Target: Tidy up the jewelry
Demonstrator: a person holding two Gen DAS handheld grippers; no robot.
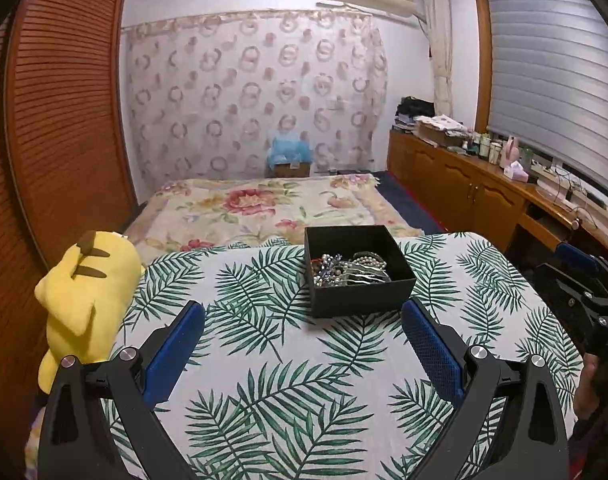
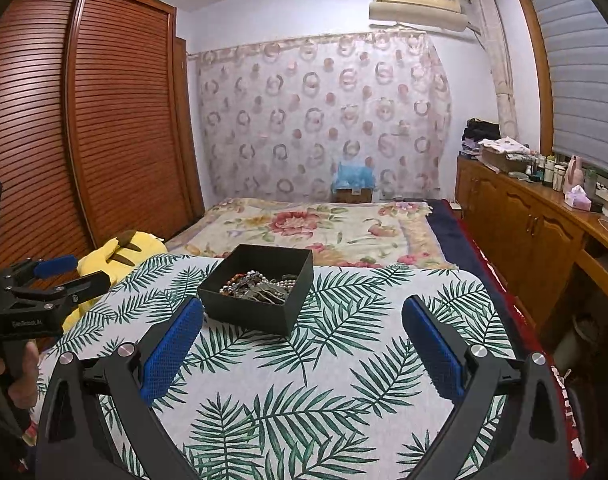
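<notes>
A black open box (image 1: 359, 294) (image 2: 246, 310) stands on the leaf-print cloth (image 1: 264, 360) (image 2: 343, 380), towards its far edge. Inside lies a tangle of jewelry (image 1: 349, 270) (image 2: 256, 284): pearl strands, beads and silvery pieces. My left gripper (image 1: 304, 316) is open, with empty blue pads (image 1: 431, 352), a little short of the box. My right gripper (image 2: 304, 316) is open too, nothing between its fingers (image 2: 172, 350), with the box just beyond its left finger. Each gripper shows at the edge of the other's view: the right one (image 1: 583, 292), the left one (image 2: 44, 280).
A yellow plush toy (image 1: 84, 300) (image 2: 120, 252) lies at the cloth's left edge. Behind is a bed with a floral blanket (image 1: 264, 204) (image 2: 323, 228). A louvered wardrobe (image 1: 60, 120) stands left, a wooden cabinet (image 2: 523, 224) with bottles right. A hand (image 2: 22, 380) holds the left gripper.
</notes>
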